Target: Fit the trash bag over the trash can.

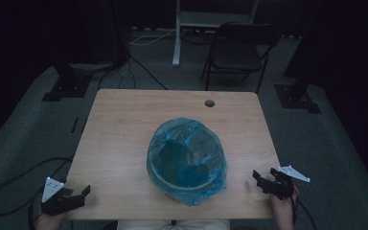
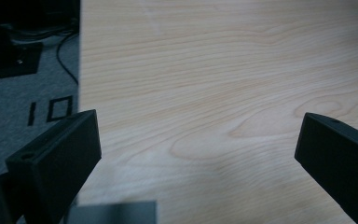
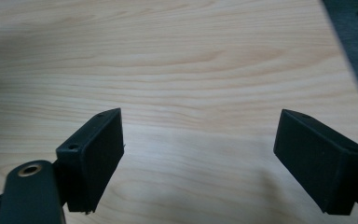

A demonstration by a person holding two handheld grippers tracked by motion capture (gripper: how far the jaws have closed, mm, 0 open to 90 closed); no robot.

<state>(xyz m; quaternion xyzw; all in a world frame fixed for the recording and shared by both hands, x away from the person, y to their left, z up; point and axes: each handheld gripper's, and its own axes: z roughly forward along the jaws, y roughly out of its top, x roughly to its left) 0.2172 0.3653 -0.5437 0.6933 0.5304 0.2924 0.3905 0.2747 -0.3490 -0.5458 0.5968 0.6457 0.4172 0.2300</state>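
Observation:
A round bin lined with a blue plastic bag (image 1: 187, 160) stands upright on the wooden table (image 1: 124, 124), near the middle of its front half. The bag's rim is folded over the bin's edge, and the inside looks empty. My left gripper (image 1: 84, 196) is at the table's front left corner, open, well left of the bin. In the left gripper view the left gripper (image 2: 198, 126) has its jaws wide apart over bare wood. My right gripper (image 1: 258, 181) is at the front right edge, open, a little right of the bin. The right gripper (image 3: 200, 121) holds nothing.
A small round hole (image 1: 210, 103) sits near the table's far edge. A dark folding chair (image 1: 237, 50) stands behind the table, beside a white desk leg (image 1: 177, 33). Black stand bases (image 1: 67, 86) (image 1: 297, 98) flank the table on the grey carpet. A cable (image 1: 9, 187) loops at front left.

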